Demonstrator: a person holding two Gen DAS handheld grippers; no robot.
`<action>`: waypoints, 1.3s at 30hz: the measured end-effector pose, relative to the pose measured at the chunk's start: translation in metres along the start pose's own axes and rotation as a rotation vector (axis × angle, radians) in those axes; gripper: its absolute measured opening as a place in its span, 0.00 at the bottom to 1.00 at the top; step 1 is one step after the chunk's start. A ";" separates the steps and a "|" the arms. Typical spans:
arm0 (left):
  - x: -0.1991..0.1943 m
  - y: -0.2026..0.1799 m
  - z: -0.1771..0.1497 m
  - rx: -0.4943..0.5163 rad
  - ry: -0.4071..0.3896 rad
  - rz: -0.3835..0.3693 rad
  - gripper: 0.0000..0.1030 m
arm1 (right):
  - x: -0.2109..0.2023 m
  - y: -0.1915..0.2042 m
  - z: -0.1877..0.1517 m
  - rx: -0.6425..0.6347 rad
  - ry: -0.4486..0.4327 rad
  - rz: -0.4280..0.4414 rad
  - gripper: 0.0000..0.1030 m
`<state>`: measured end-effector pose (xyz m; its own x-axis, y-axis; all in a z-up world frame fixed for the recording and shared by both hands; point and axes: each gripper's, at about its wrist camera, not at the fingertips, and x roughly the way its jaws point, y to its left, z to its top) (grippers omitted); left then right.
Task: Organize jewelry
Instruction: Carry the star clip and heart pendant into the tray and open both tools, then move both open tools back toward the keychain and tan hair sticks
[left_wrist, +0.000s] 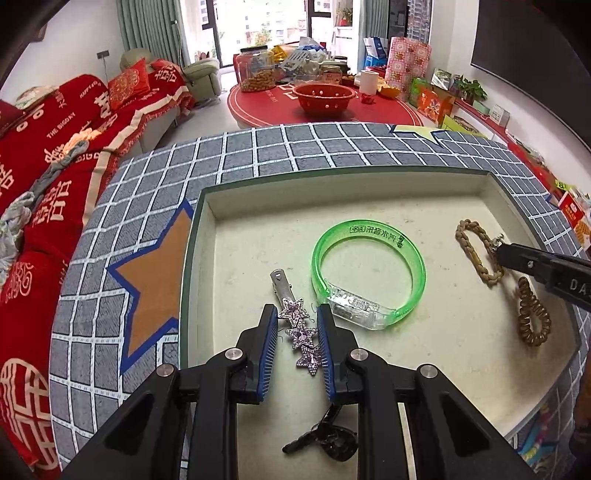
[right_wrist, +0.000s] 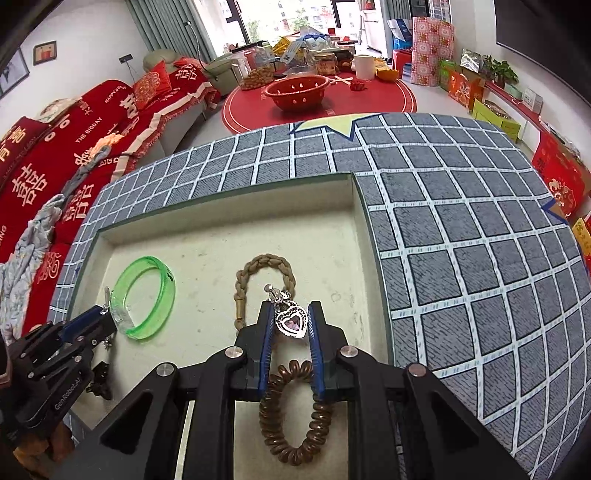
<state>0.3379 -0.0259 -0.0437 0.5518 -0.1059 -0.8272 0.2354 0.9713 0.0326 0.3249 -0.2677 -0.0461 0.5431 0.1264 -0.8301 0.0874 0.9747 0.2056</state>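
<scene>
Nearest the left gripper, a black clip lies under its body, and its spread fingers straddle the star hair clip without gripping; closing off-centre could skid that thin, rhinestone-studded clip across the tray. The right gripper brackets a silver heart pendant, fingers apart and seemingly not pinching; the pendant could snag the brown coil hair tie below. Beyond lie the braided tan bracelet and the translucent green bangle, all inside the tray on the checked cloth.

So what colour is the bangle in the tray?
Translucent bright green bangle with a clear section, best seen from the left wrist.
</scene>
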 end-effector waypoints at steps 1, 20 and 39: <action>0.000 -0.001 0.000 0.006 -0.004 0.006 0.34 | 0.001 0.002 0.000 -0.008 -0.004 -0.009 0.19; -0.018 -0.013 -0.002 0.022 -0.060 0.072 0.34 | -0.019 0.003 -0.004 0.031 -0.040 0.060 0.61; -0.056 -0.010 -0.007 -0.007 -0.119 0.055 0.82 | -0.055 0.015 -0.014 0.034 -0.083 0.078 0.72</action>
<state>0.2992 -0.0284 -0.0020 0.6544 -0.0768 -0.7522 0.1967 0.9779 0.0713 0.2850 -0.2570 -0.0044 0.6161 0.1850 -0.7656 0.0695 0.9555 0.2868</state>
